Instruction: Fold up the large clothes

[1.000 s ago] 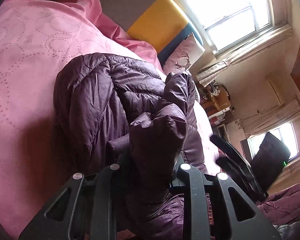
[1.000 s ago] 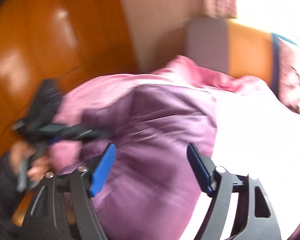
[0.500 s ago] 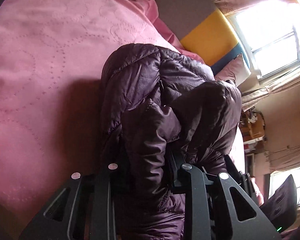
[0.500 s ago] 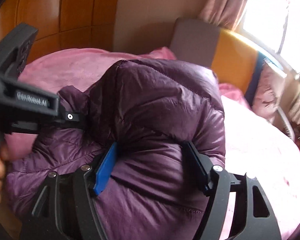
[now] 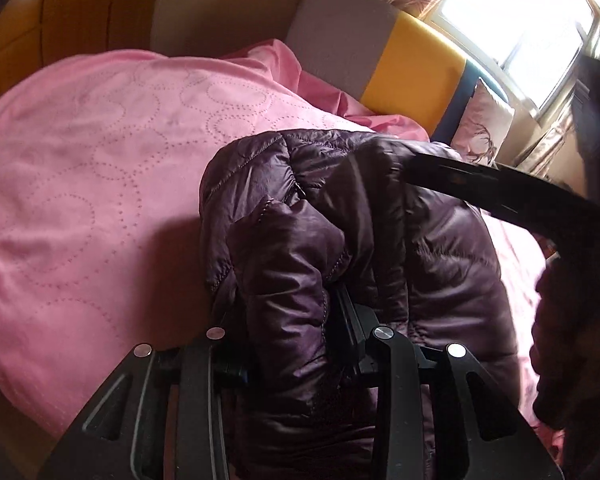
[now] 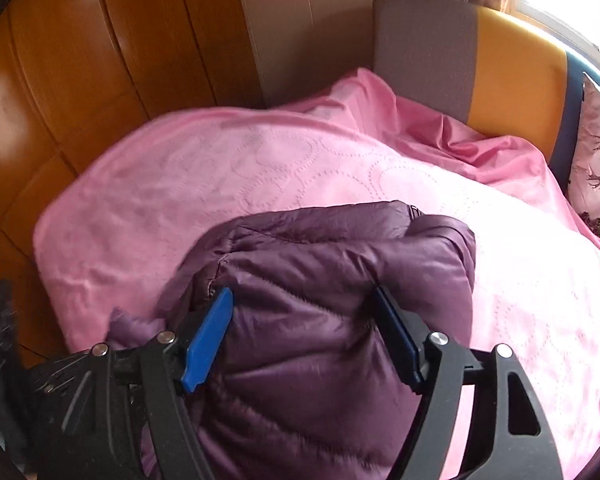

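Note:
A dark purple quilted puffer jacket [image 5: 380,216] lies bunched and folded on the pink bedspread [image 5: 100,184]. My left gripper [image 5: 288,340] has a thick fold of the jacket between its black fingers, which are opening, and the fabric fills the gap. In the right wrist view my right gripper [image 6: 304,320] straddles the jacket's [image 6: 320,272] bulky folded part. Its blue pads [image 6: 208,336] press into both sides as the jaws close. A black finger of the right gripper [image 5: 500,196] crosses over the jacket in the left wrist view.
The bed's grey, yellow and blue headboard [image 6: 512,76] stands behind, with a printed pillow [image 6: 596,168] at the right. Orange wooden panels [image 6: 60,80] border the bed on the left. A bright window [image 5: 532,20] is at the far right.
The right gripper came down from above the jacket and now clamps its bulk. The left gripper turned, so the bedspread and headboard swung upright in its view. Its jaws widened slightly on the fold.

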{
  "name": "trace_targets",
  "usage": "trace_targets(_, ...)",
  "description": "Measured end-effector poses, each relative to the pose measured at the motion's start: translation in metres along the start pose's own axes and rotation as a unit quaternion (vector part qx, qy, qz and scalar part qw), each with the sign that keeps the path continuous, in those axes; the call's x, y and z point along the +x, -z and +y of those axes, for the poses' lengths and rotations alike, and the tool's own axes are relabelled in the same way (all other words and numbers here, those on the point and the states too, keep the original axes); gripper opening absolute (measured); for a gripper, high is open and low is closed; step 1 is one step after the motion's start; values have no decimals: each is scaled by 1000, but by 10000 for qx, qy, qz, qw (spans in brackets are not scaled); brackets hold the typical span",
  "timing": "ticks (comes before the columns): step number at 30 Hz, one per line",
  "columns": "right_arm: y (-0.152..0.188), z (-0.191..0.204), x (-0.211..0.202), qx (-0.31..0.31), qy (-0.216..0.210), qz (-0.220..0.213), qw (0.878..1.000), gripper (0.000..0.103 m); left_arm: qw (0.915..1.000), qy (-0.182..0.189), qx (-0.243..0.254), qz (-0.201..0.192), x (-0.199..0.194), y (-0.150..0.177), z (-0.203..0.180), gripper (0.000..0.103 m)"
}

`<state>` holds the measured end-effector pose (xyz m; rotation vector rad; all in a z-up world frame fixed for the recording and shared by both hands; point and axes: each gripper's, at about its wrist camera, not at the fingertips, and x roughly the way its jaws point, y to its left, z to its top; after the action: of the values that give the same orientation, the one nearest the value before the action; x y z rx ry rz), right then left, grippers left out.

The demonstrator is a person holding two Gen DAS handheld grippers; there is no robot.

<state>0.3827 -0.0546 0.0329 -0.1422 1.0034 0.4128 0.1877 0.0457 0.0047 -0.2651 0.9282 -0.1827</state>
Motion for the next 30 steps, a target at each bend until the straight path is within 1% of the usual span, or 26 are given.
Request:
trace_targets(2, 5, 18, 23, -262, 388, 283, 9985, 75, 9998, -127, 134, -67, 4, 2, -1, 32)
trace_targets(3, 6, 20, 37, -349, 545, 383, 9972, 77, 9996, -180, 181, -87, 8, 2, -1, 32)
trace_targets(5, 20, 26, 56, -411, 746, 449, 9954, 79, 9989, -324, 303, -176, 13, 3, -3, 32)
trace_targets(6, 24, 25, 60, -442, 787, 457, 9949, 81, 9985, -375, 348, -209, 15, 3, -3, 32)
trace_targets(9, 30, 22, 65, -424, 791, 404, 9951, 82, 9977, -504, 383, -261, 19, 4, -3, 32)
trace_targets(11, 34, 20, 58, -360, 685, 317, 9965, 82, 9976, -493, 371, -313, 17, 4, -2, 32)
trace_targets(12, 34, 16, 53, -313, 601, 243, 9974, 84, 9973, -526, 381, -354, 16, 5, -2, 37)
trace_targets(13, 34, 15, 49, -266, 531, 177, 9981, 86, 9965, -621, 382, -414, 13, 6, -3, 44)
trace_targets(14, 34, 13, 45, -203, 456, 100, 9987, 87, 9961, -663, 358, -461, 9, 6, -3, 47)
trace_targets(16, 34, 11, 24, -20, 304, -99, 9995, 94, 9961, -660, 279, -513, 4, 8, -2, 57)
trace_targets(18, 37, 3, 1, 160, 214, -319, 9991, 97, 9954, -731, 236, -571, -1, 8, 0, 65)
trace_targets(20, 42, -5, -20, 333, 162, -489, 9981, 99, 9948, -749, 259, -642, -5, 9, 0, 65)
trace_targets(24, 66, -33, -57, 829, -138, -642, 9944, 101, 9944, -761, 281, -676, -10, 12, 0, 65)
trace_targets(26, 80, -48, -69, 1084, -316, -649, 9915, 101, 9941, -780, 319, -682, -12, 14, 0, 65)
trace_targets(28, 98, -62, -77, 1327, -621, -586, 9875, 101, 9939, -784, 346, -688, -13, 16, 0, 65)
trace_targets(30, 114, -73, -82, 1524, -833, -540, 9833, 101, 9941, -776, 342, -680, -13, 16, 1, 65)
